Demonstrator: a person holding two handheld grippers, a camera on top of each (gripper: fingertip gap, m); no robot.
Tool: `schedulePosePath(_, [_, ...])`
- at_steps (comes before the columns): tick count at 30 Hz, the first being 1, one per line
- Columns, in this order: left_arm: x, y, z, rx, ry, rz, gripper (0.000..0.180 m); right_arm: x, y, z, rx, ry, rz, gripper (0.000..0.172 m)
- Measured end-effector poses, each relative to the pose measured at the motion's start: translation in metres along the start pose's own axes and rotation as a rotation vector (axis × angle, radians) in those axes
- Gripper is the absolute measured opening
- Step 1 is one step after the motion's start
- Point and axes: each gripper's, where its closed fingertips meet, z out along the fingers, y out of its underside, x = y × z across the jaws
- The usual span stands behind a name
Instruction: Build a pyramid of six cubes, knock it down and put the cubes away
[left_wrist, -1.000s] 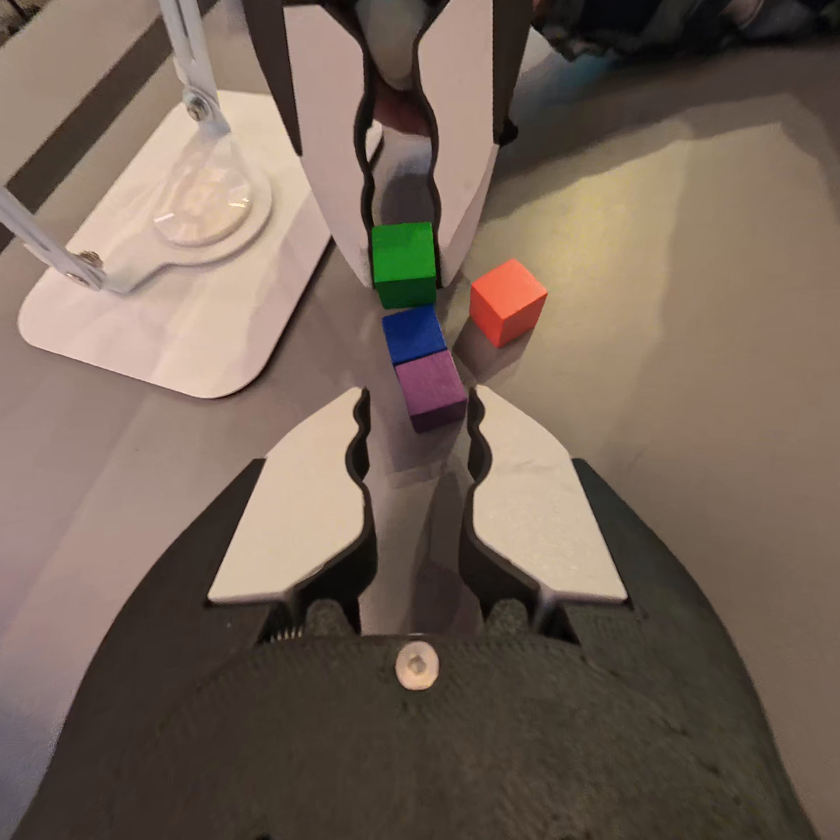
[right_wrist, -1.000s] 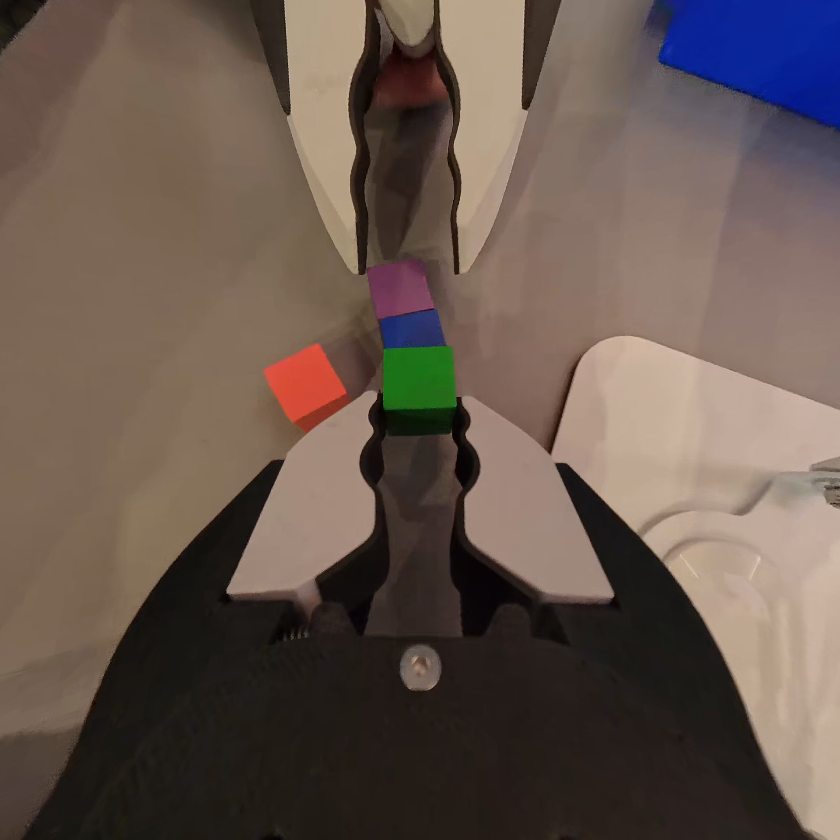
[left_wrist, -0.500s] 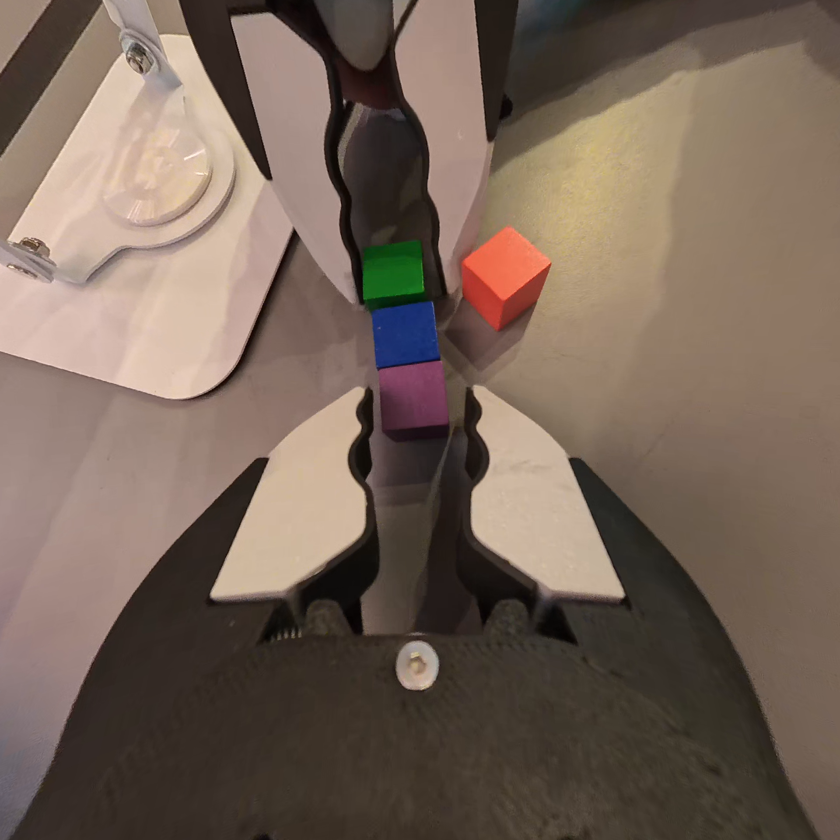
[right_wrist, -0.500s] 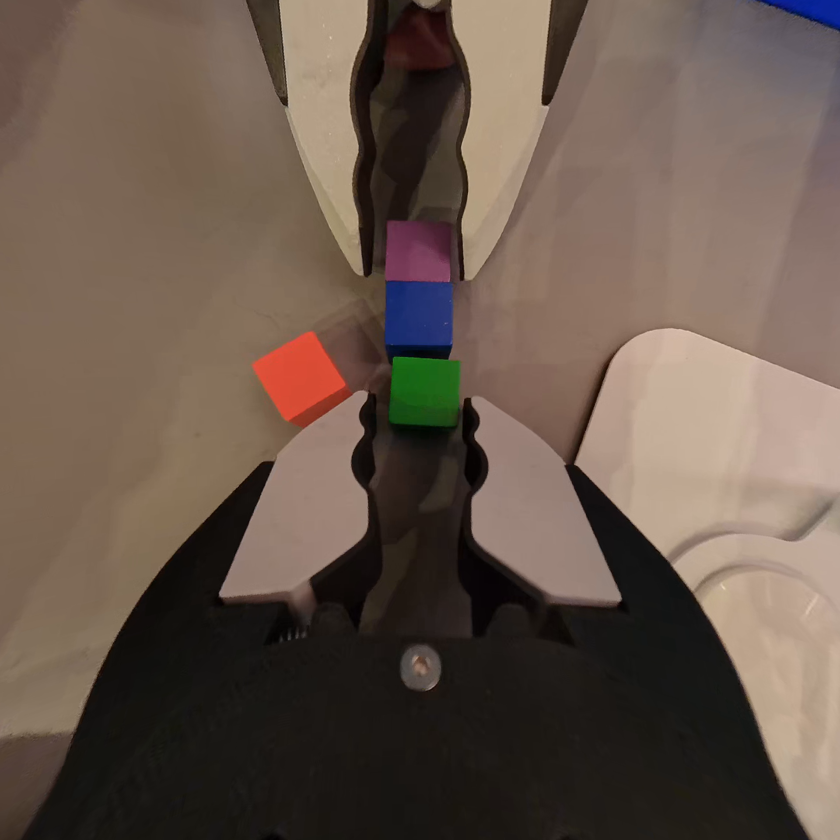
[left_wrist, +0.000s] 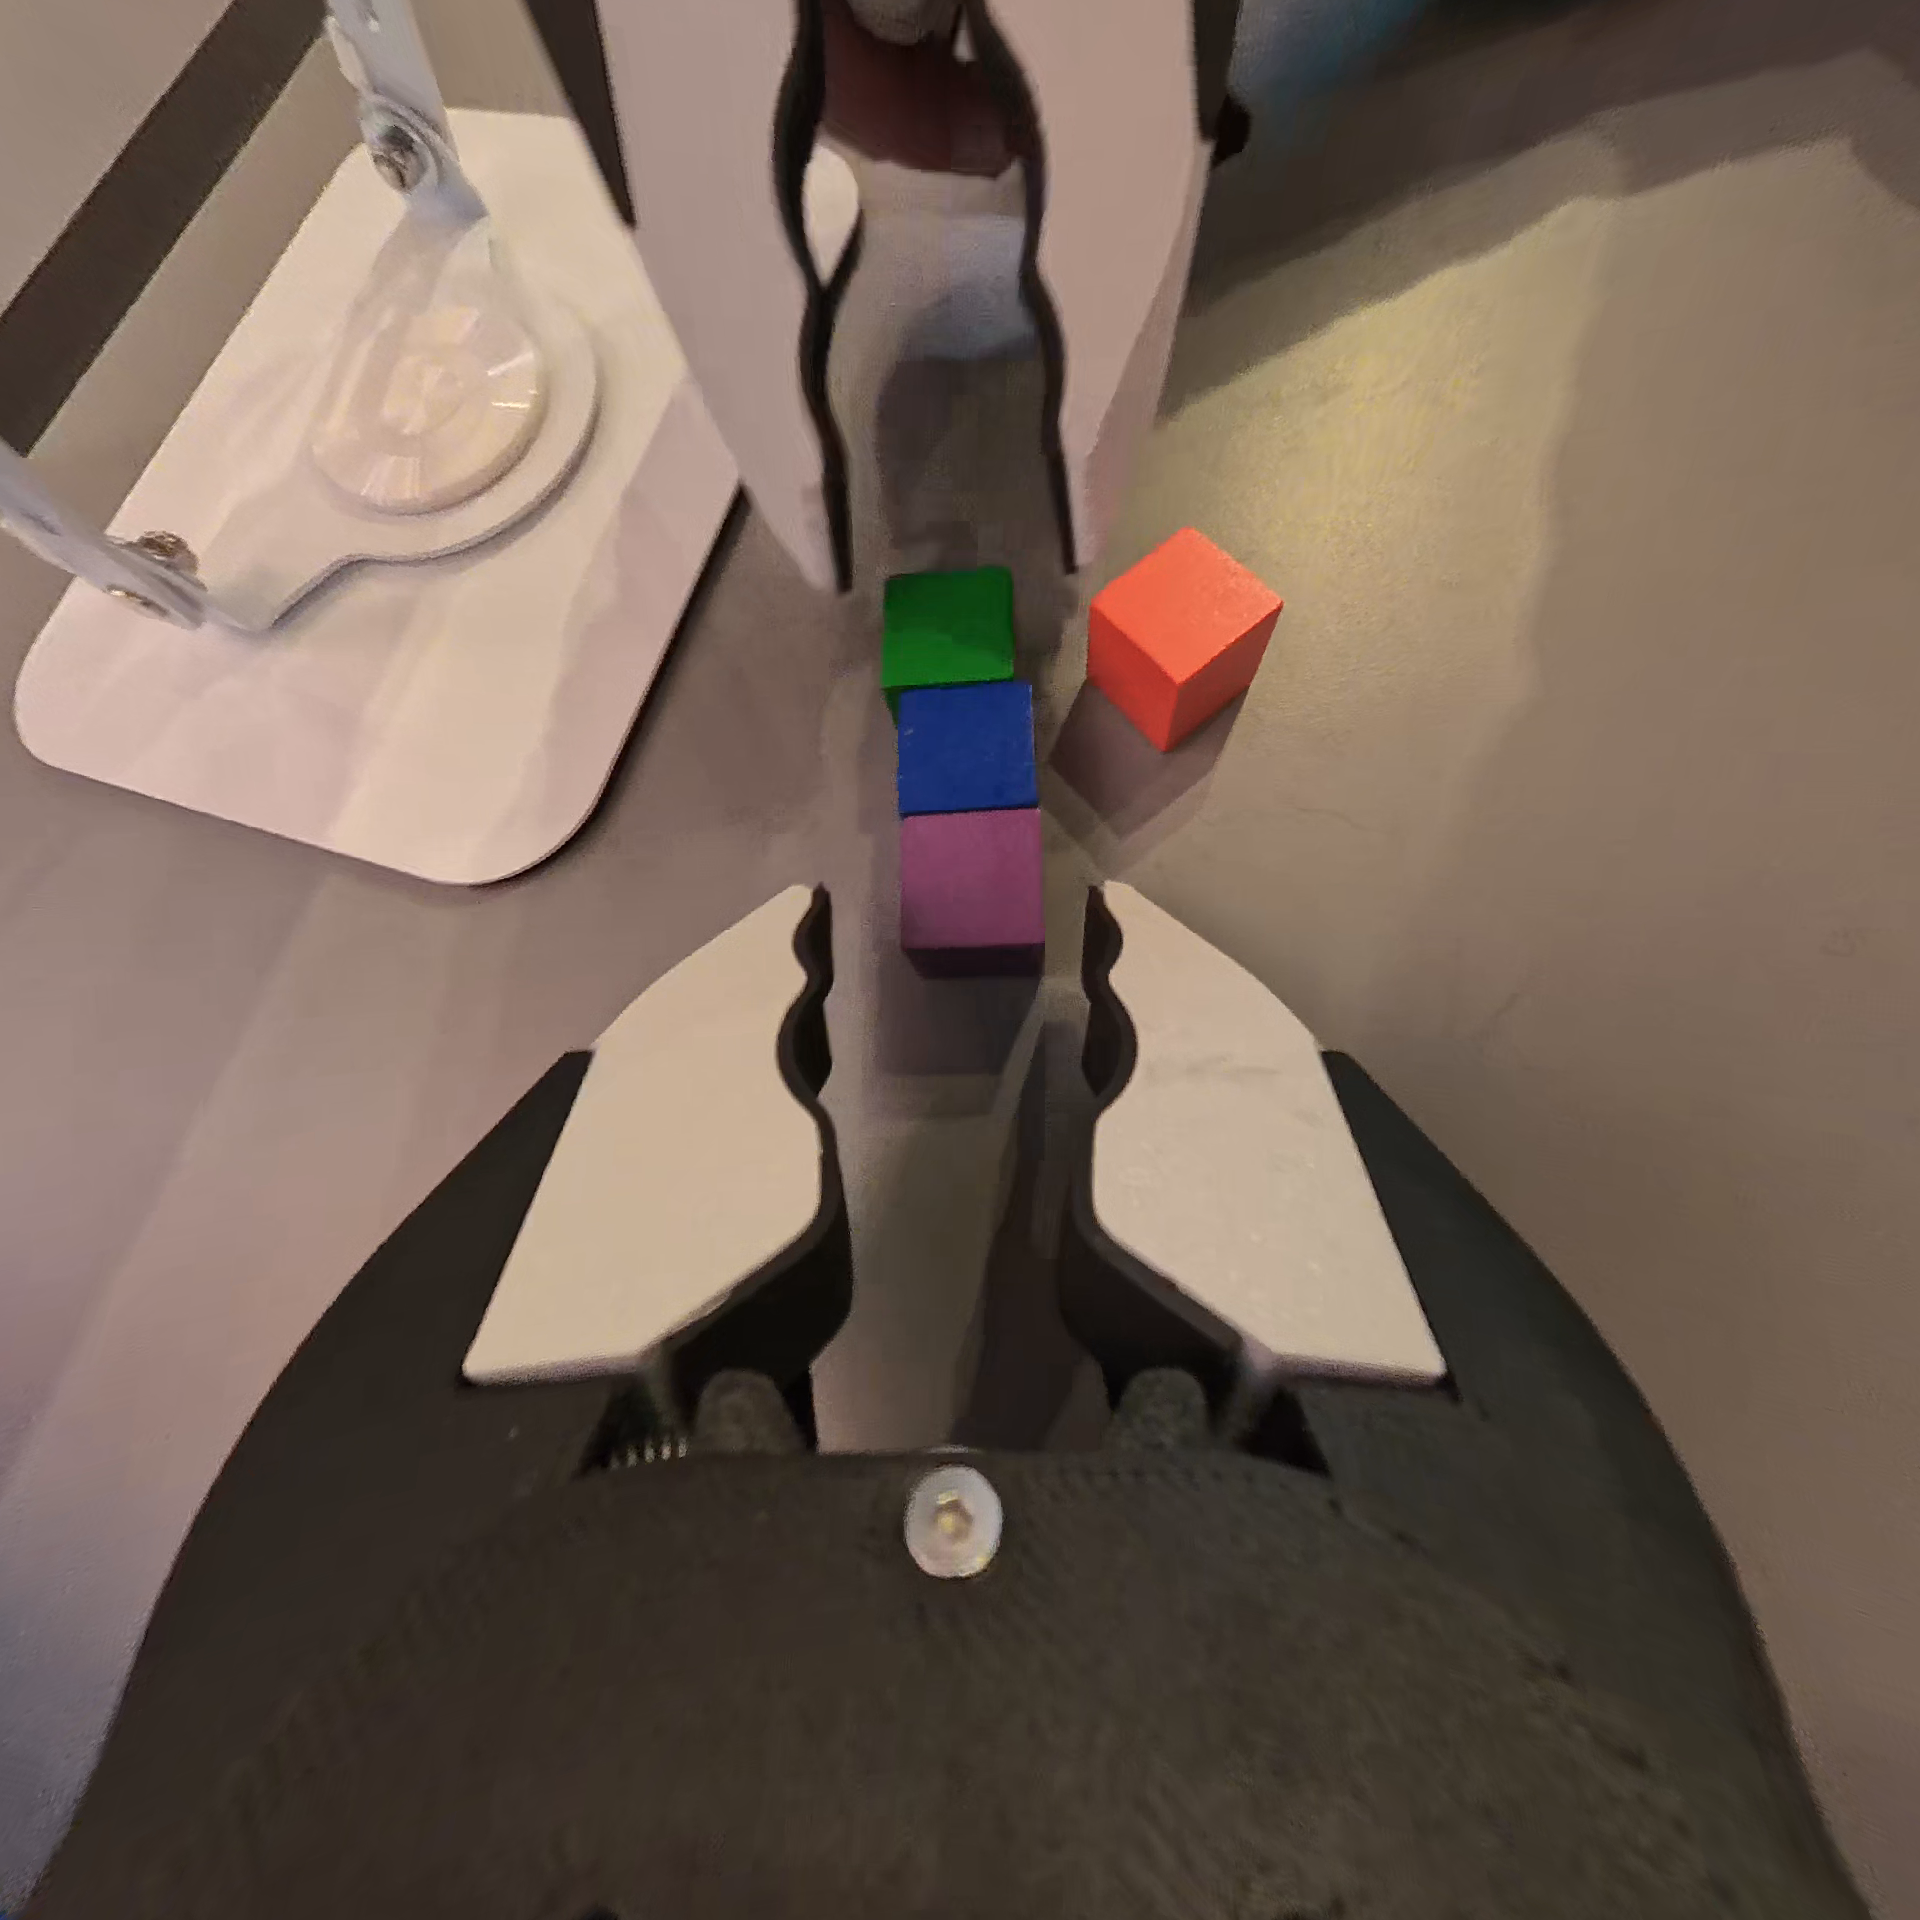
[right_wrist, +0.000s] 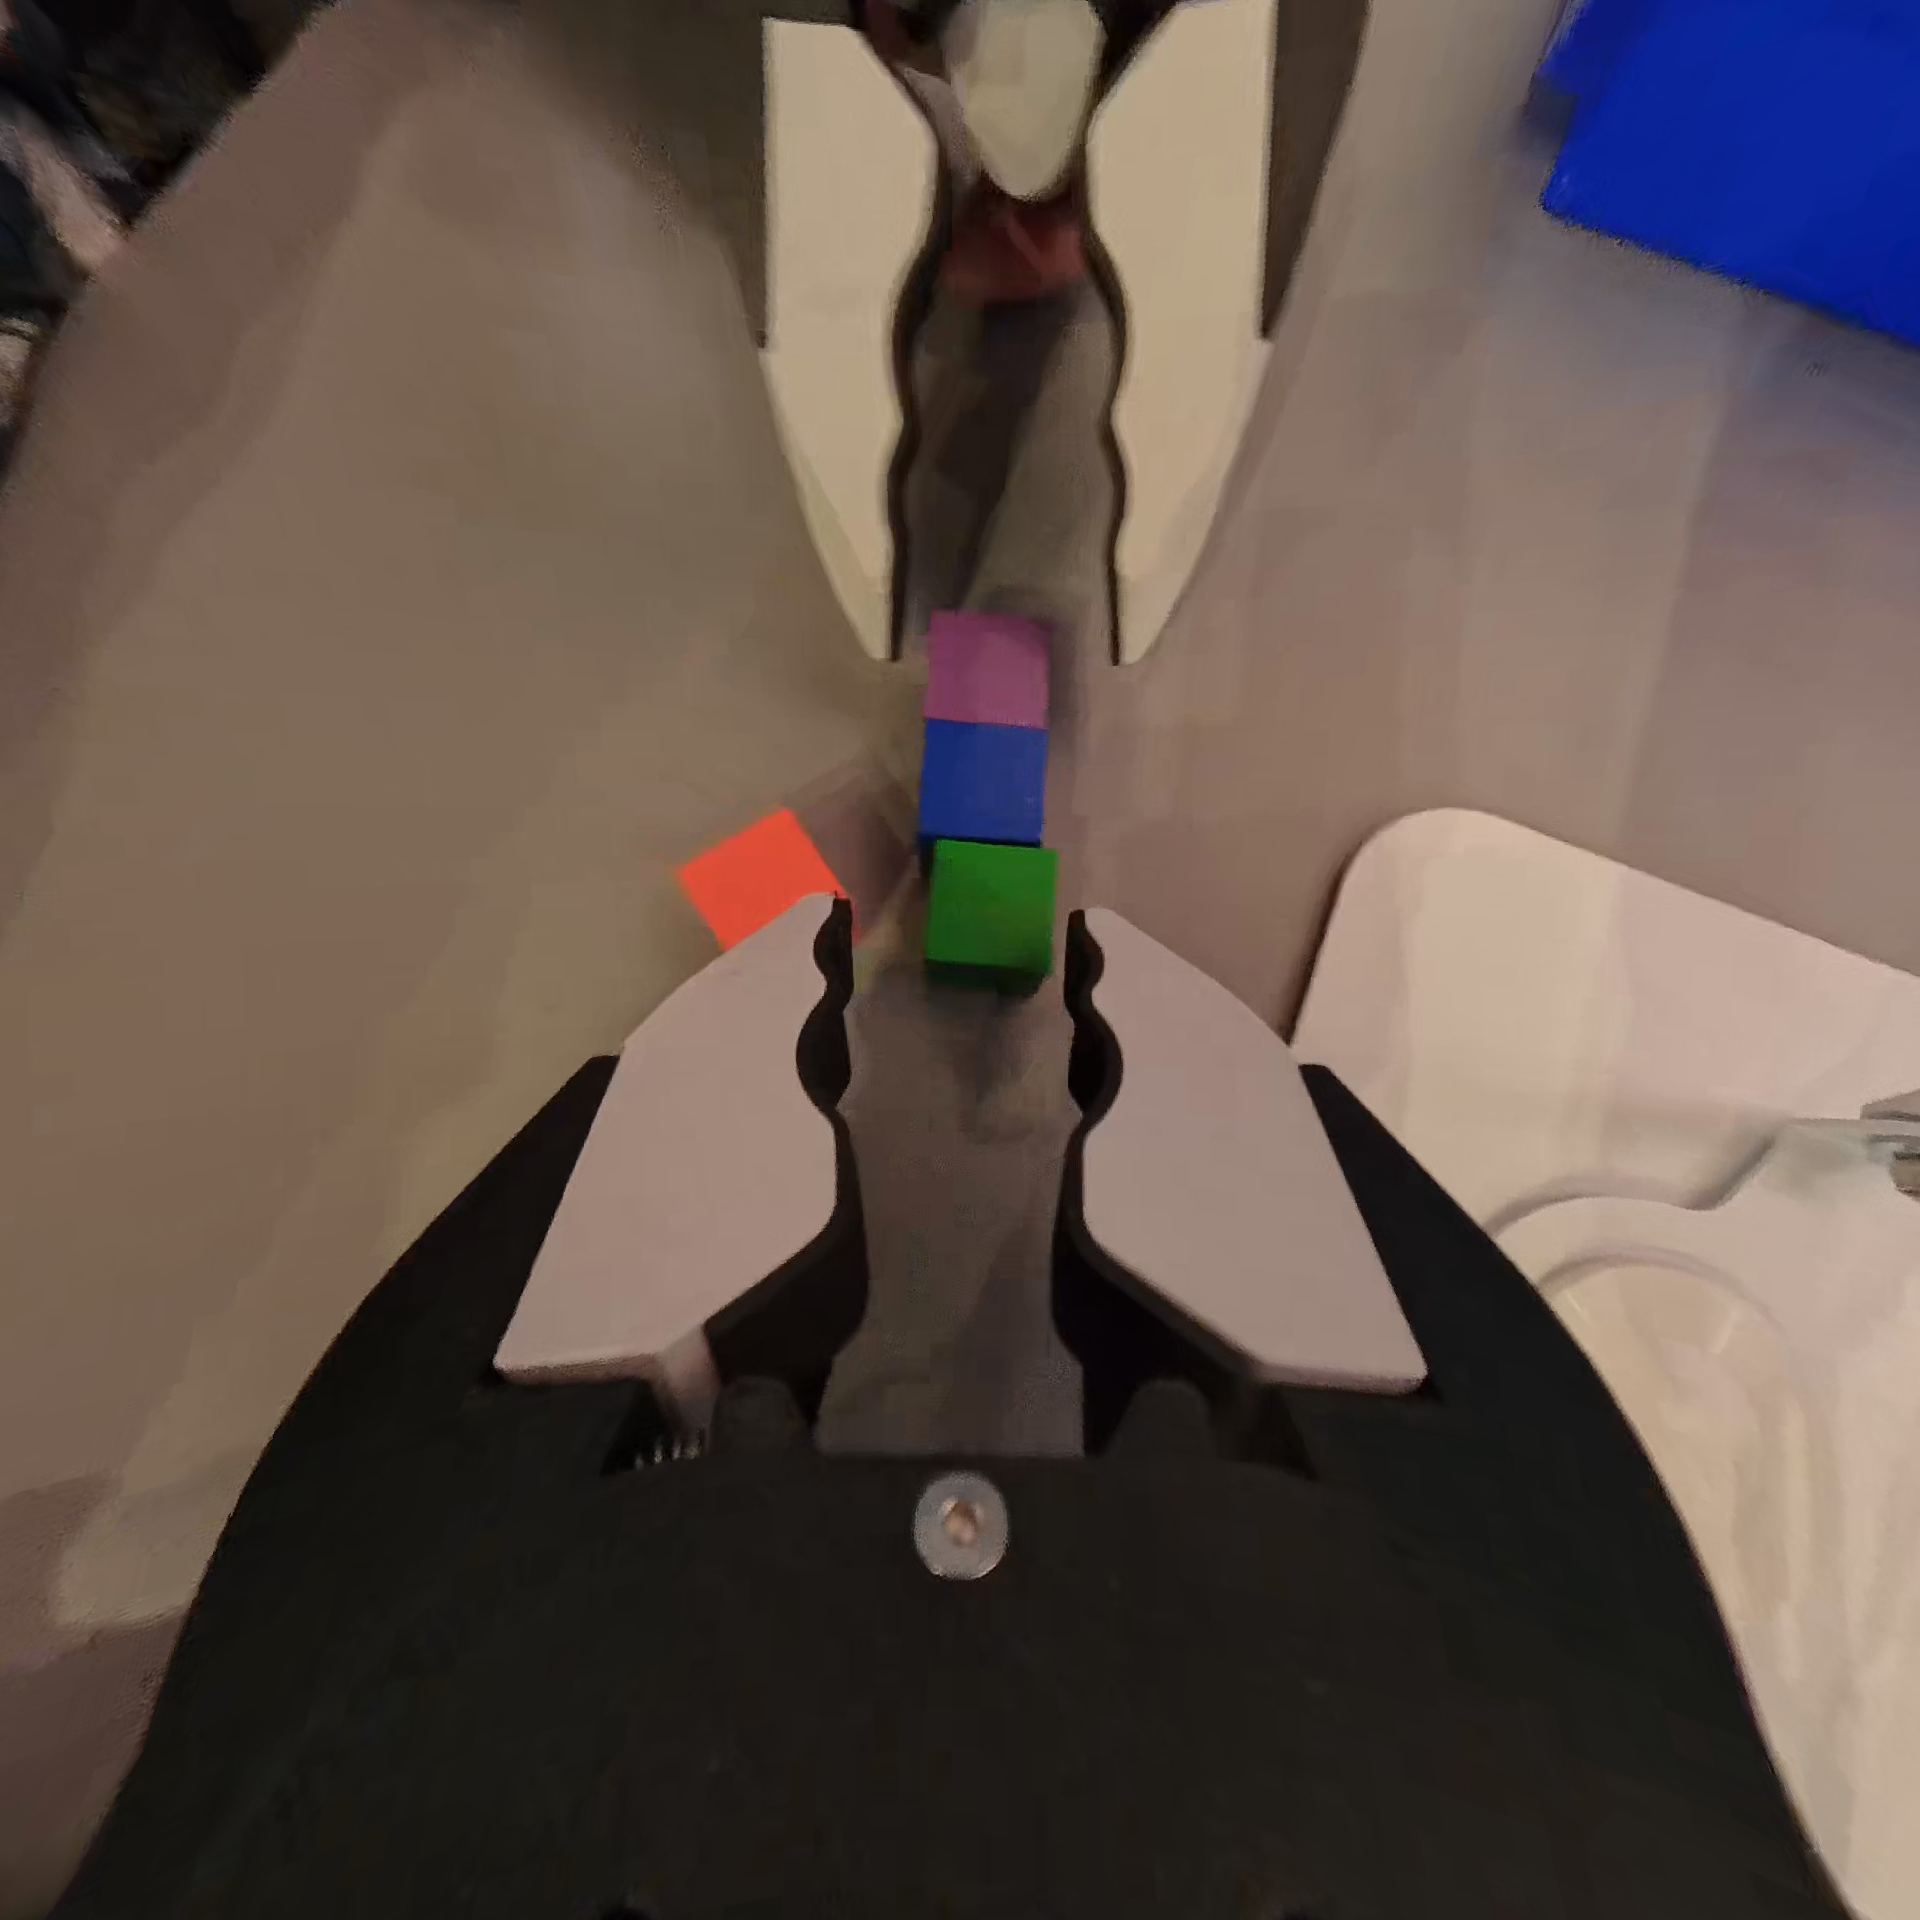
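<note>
Your left tool (left_wrist: 956, 914) and right tool (right_wrist: 956, 925) both stand spread, gripping nothing. Matte green (left_wrist: 948, 629), blue (left_wrist: 966, 746) and purple (left_wrist: 971, 878) cubes line up at frame centre on the smooth grey worktop (left_wrist: 1558, 935); an orange cube (left_wrist: 1184, 634) sits just right.

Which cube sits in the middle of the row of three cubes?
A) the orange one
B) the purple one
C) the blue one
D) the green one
C: the blue cube lies between the green cube and the purple cube, while the orange cube stands apart beside the row.
</note>
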Motion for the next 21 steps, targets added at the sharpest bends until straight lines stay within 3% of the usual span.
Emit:
schedulePosePath(8, [0.002,0.006,0.007,-0.035,0.011,0.017,0.04,-0.046,0.002,0.017,-0.106,-0.164,-0.116,0.045])
schedulePosePath(10, [0.003,0.005,0.008,-0.036,0.014,0.014,0.039,-0.047,0.007,0.022,-0.136,-0.173,-0.12,0.032])
schedulePosePath(13, [0.003,0.005,0.008,-0.037,0.015,0.014,0.039,-0.047,0.005,0.021,-0.122,-0.186,-0.124,0.028])
schedulePosePath(17, [0.002,0.003,0.009,-0.029,0.014,0.008,0.04,-0.033,-0.019,0.006,-0.021,-0.123,-0.082,0.028])
schedulePosePath(21, [0.002,0.001,0.013,-0.037,0.014,0.019,0.037,-0.006,-0.014,0.006,-0.05,-0.019,-0.034,0.028])
